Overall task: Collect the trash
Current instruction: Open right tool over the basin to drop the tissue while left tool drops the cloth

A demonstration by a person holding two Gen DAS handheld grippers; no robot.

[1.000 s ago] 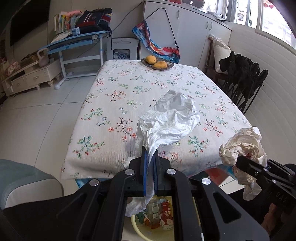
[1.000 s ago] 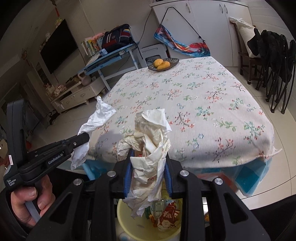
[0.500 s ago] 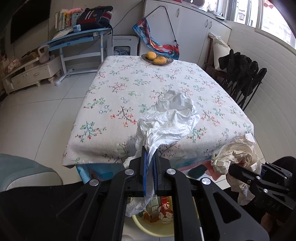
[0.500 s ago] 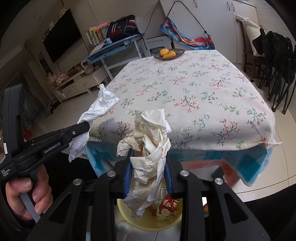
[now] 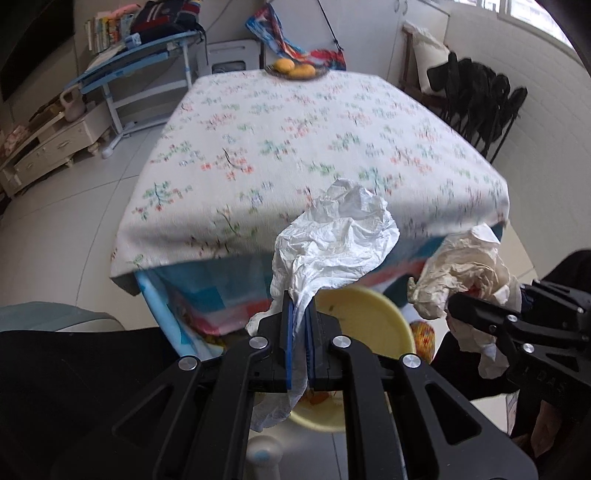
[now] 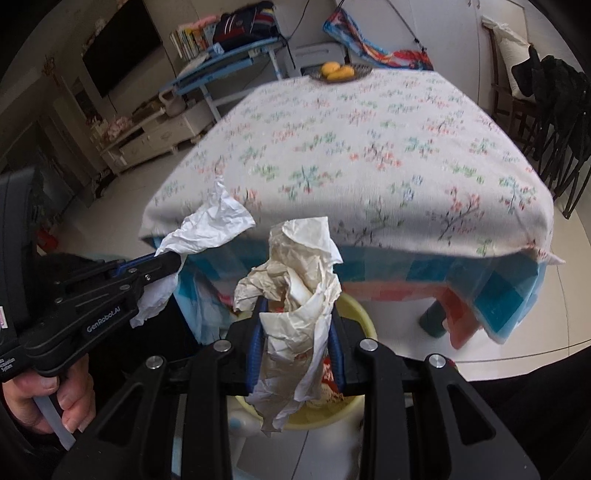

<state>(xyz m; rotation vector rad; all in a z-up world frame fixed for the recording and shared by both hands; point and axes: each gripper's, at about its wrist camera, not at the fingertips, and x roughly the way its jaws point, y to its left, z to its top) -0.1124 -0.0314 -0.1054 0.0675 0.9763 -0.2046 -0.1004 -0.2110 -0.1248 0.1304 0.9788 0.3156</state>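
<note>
1. a crumpled cream tissue (image 6: 295, 314) was clamped in the right gripper (image 6: 295, 332) above a yellow bin (image 6: 354, 314).
2. a white tissue (image 6: 210, 229) was pinched by the left gripper (image 6: 166, 262).
3. a floral-clothed table (image 6: 369, 158) was seen behind.

Daylight scene, soft and even; brightest at window (image 5: 532, 14) upper right of left wrist view, slightly blown out. Right wrist view dimmer toward left, around dark television (image 6: 122, 48). Floral tablecloth (image 5: 295, 147) smeared by motion blur in both views, pattern doubled. Near black gripper bodies sharp. Strong fisheye bending: walls, floor tiles (image 6: 535, 332) curve, black vignette in corners. Bin contents perhaps blurred, hard to read.
</note>
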